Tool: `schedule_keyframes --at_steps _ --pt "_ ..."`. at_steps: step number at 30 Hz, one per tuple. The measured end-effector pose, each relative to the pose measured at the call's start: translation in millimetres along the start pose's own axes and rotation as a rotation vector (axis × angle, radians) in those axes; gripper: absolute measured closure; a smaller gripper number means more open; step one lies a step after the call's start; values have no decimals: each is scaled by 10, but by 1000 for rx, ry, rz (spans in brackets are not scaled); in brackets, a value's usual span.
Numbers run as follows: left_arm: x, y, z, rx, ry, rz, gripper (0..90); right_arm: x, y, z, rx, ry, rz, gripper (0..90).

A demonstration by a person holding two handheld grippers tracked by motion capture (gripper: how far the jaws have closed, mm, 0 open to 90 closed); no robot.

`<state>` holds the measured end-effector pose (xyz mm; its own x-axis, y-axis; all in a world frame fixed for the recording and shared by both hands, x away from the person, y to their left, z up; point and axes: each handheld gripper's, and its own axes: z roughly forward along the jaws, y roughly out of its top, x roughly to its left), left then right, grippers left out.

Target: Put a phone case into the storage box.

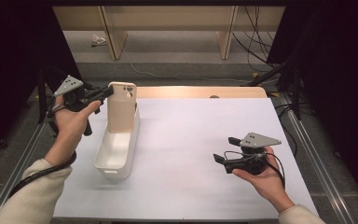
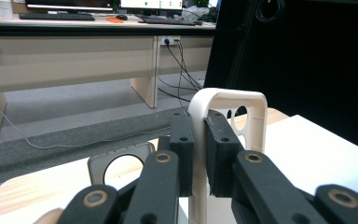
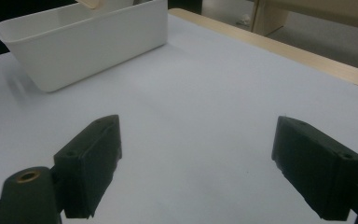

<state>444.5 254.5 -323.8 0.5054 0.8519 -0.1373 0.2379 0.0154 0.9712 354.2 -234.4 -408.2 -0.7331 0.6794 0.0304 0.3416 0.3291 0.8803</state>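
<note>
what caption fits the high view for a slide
Left tongs hold a phone case upright over a white bin.

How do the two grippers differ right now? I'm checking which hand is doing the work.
The left gripper has its jaws shut on the upper edge of the beige phone case, which stands upright in the white bin; the right gripper has its jaws wide open with nothing between them. The left is raised at the bin; the right sits low over the table, well away from it. Both are black and hand-held.
</note>
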Motion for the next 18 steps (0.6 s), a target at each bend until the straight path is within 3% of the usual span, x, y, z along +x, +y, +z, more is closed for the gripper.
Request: schedule_keyframes --at_steps 18 --pt "87 -21 50 13 21 -5 824 -6 -2 -4 -3 -3 3 167"
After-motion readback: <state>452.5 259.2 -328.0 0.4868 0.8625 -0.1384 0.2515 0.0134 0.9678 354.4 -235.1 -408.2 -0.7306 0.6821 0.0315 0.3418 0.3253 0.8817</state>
